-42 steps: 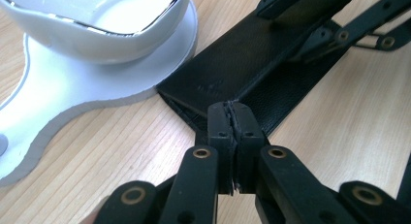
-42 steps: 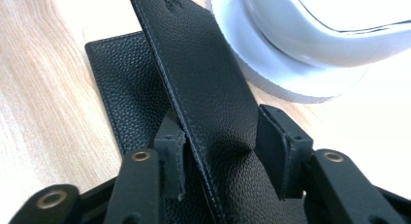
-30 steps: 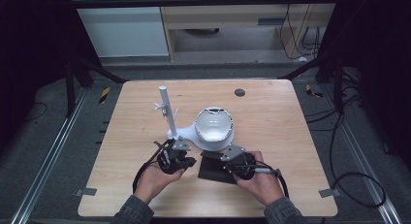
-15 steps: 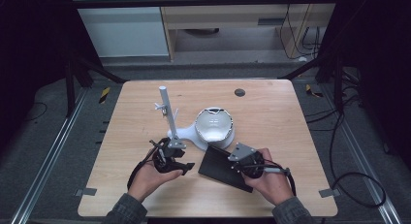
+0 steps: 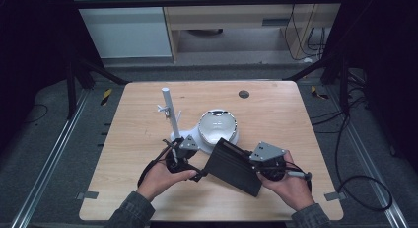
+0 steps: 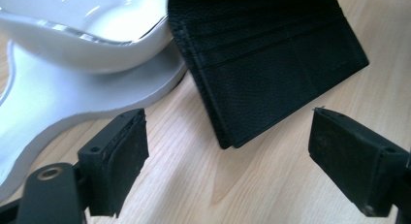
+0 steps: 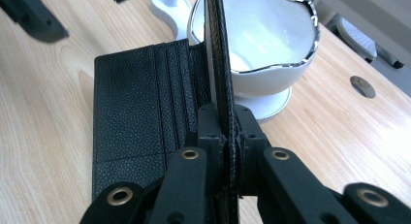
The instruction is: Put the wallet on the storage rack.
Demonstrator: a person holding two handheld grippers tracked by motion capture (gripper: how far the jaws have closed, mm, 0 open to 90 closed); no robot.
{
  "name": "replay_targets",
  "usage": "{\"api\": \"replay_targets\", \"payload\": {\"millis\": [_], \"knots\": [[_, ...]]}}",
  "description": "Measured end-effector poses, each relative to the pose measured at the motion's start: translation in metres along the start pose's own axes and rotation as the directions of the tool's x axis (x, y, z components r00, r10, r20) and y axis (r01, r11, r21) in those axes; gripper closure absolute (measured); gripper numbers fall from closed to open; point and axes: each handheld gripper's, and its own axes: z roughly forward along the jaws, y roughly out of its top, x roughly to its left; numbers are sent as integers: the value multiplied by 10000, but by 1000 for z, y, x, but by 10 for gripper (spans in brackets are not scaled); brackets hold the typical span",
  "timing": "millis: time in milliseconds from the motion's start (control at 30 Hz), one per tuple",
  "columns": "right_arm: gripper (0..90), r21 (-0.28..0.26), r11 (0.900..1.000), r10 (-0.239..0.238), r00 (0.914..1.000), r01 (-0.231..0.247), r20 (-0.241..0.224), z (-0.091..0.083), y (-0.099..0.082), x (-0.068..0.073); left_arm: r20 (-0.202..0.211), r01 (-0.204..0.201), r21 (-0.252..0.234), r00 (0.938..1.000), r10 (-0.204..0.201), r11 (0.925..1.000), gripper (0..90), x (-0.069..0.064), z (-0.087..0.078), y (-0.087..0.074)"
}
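Two tongs now play different parts: the left tongs (image 6: 228, 161) have just spread and let go of the black wallet (image 5: 231, 166), while the right tongs (image 7: 224, 132) pinch one flap, probably lifting it open beside the white bowl (image 5: 218, 127).

High view looks down on the whole table (image 5: 148, 119) — both gripper views sit close, sharing the wallet (image 6: 271, 64).
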Motion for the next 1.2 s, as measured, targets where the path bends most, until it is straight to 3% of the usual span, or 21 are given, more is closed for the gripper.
{"api": "replay_targets", "payload": {"millis": [233,567,667,767,933,967,1000,1033,1100,1200], "knots": [[843,-544,9982,237,9996,-243,-118,-7,0,-3,314,-243,42,9992,241,9997,132,-3,7,11],[843,-1282,9902,509,9981,-549,-340,-17,3,-5,888,111,59,9960,-115,9999,169,4,21,20],[843,-1477,9871,553,9975,-612,-440,-19,4,-6,832,229,201,9962,-245,9995,207,6,24,22],[843,-1748,9825,559,9970,-643,-527,-21,4,-6,1126,490,216,9923,-511,9986,294,12,27,25],[842,-1809,9821,427,9976,-519,-544,-21,3,-6,1352,545,374,9890,-591,9978,551,14,22,27],[842,-1817,9822,386,9978,-480,-546,-21,2,-5,1438,597,321,9876,-637,9977,551,15,18,28],[840,-1836,9821,292,9974,-409,-660,-21,1,-5,1702,789,270,9820,-824,9965,649,14,10,30],[839,-1851,9820,263,9973,-387,-692,-21,-1,-5,1702,789,270,9820,-824,9965,692,14,10,30],[836,-1816,9826,258,9972,-382,-698,-22,-2,-4,1925,989,93,9763,-988,9951,729,13,0,33],[800,-1692,9847,305,9970,-423,-717,-20,-8,-2,1964,1069,-130,9752,-1022,9942,800,11,-13,39]]}}
